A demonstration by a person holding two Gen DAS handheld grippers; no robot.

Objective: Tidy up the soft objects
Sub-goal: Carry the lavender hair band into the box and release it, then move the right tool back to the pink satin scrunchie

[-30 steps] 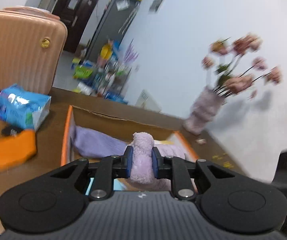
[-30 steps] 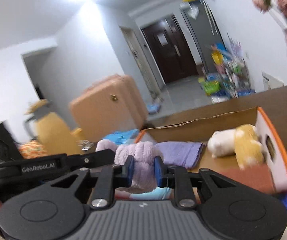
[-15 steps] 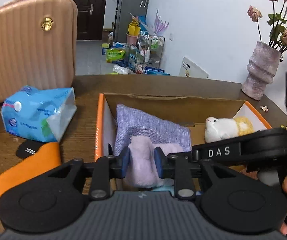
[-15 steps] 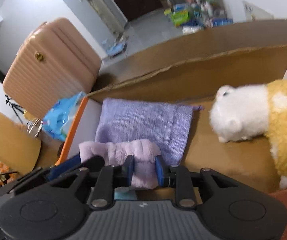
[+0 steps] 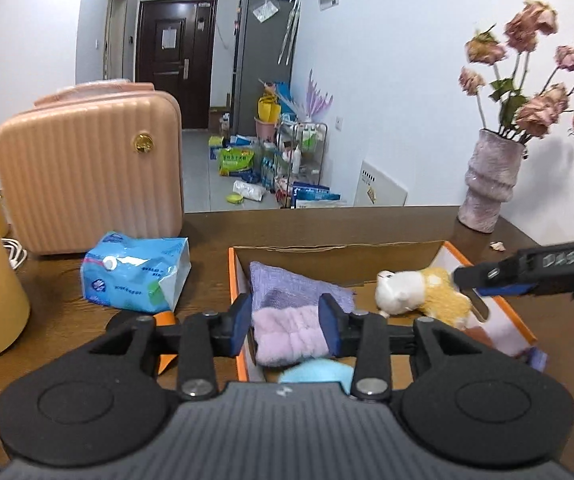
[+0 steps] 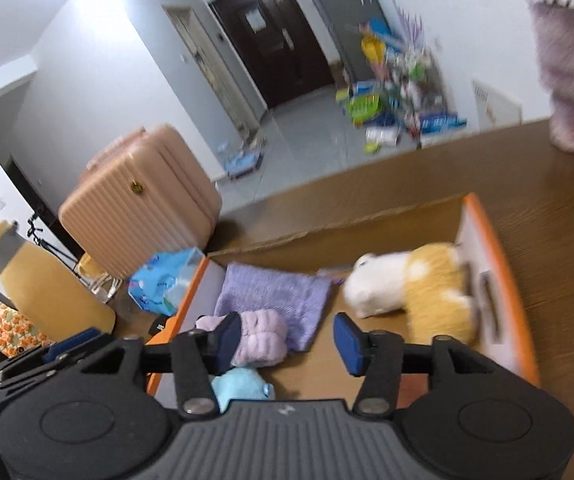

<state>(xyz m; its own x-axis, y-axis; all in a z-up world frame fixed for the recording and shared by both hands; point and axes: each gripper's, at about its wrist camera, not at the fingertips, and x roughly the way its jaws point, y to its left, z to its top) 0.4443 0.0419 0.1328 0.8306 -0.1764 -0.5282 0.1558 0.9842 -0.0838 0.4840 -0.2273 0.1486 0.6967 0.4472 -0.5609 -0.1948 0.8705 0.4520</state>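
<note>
An open cardboard box (image 5: 232,280) (image 6: 487,232) with orange rims sits on the brown table. Inside lie a purple knitted cloth (image 5: 287,286) (image 6: 279,292), a fluffy lilac item (image 5: 291,336) (image 6: 261,338), a light blue plush (image 5: 319,374) (image 6: 239,388) and a white-and-yellow plush animal (image 5: 419,290) (image 6: 411,284). My left gripper (image 5: 287,324) is open, its jaws standing either side of the lilac item, which rests in the box. My right gripper (image 6: 287,340) is open and empty over the box floor; it also shows at the right of the left wrist view (image 5: 483,280).
A blue tissue pack (image 5: 135,276) and a pink ribbed suitcase (image 5: 87,176) stand left of the box. A yellow jug (image 6: 47,292) is at far left. A vase of dried flowers (image 5: 487,188) stands at the table's back right. An orange object (image 5: 165,344) lies by the box.
Both grippers have opened and let go of the lilac item, which now lies in the box. Both have pulled back and risen a little.
</note>
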